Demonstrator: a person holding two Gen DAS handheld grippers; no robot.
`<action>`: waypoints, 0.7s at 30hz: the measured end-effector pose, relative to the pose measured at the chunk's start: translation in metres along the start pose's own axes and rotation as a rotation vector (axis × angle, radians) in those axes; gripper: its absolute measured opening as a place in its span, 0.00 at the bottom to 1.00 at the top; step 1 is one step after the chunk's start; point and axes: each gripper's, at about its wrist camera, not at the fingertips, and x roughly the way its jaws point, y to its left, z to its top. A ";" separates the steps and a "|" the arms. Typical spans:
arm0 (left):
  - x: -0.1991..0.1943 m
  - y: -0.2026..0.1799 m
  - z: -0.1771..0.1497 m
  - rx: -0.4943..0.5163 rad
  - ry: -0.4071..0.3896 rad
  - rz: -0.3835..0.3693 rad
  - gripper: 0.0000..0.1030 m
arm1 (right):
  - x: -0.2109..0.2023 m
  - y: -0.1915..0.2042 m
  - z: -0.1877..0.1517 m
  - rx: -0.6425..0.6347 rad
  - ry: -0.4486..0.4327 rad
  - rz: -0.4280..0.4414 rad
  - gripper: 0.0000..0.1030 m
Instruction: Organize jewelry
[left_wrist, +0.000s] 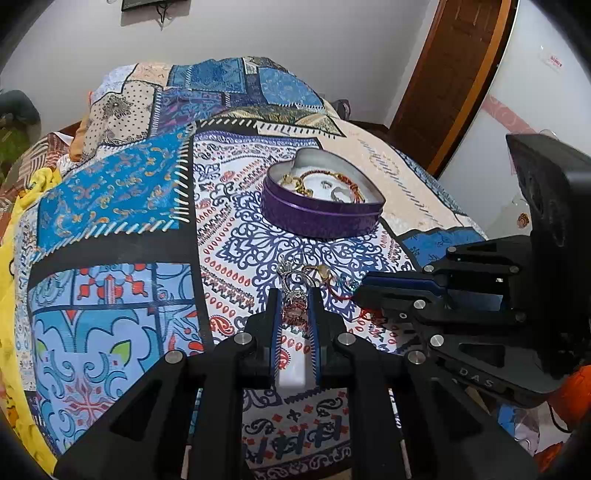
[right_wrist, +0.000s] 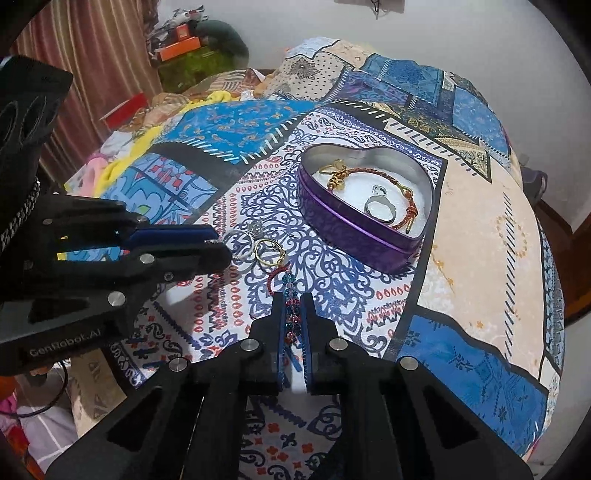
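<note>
A purple heart-shaped tin (left_wrist: 317, 218) (right_wrist: 354, 236) stands open on the patterned bedspread. It holds gold rings, silver rings and a red braided bracelet (right_wrist: 391, 173) on white padding. In front of it lies a small heap of loose rings (left_wrist: 314, 275) (right_wrist: 266, 251). My left gripper (left_wrist: 294, 297) (right_wrist: 218, 246) is shut on a silver ring with a pink stone (left_wrist: 293, 304) at the heap's near edge. Beside it, my right gripper (right_wrist: 291, 301) (left_wrist: 364, 290) is shut on a teal and pink beaded strand with a red cord loop (right_wrist: 290, 284).
The patchwork bedspread (left_wrist: 110, 192) covers the whole bed. Yellow cloth (left_wrist: 22, 206) and crumpled clothes (right_wrist: 122, 155) lie along its left side. A wooden door (left_wrist: 443, 74) stands at the back right, with a white wall behind the bed. The two grippers sit close together.
</note>
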 end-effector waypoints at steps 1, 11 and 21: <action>-0.002 0.000 0.000 0.000 -0.005 0.001 0.12 | -0.001 -0.001 0.000 0.009 -0.004 -0.001 0.06; -0.020 0.000 0.004 -0.005 -0.043 0.028 0.12 | -0.025 -0.009 -0.001 0.082 -0.067 -0.015 0.06; -0.039 -0.006 0.013 -0.001 -0.094 0.032 0.12 | -0.061 -0.018 0.012 0.103 -0.173 -0.044 0.06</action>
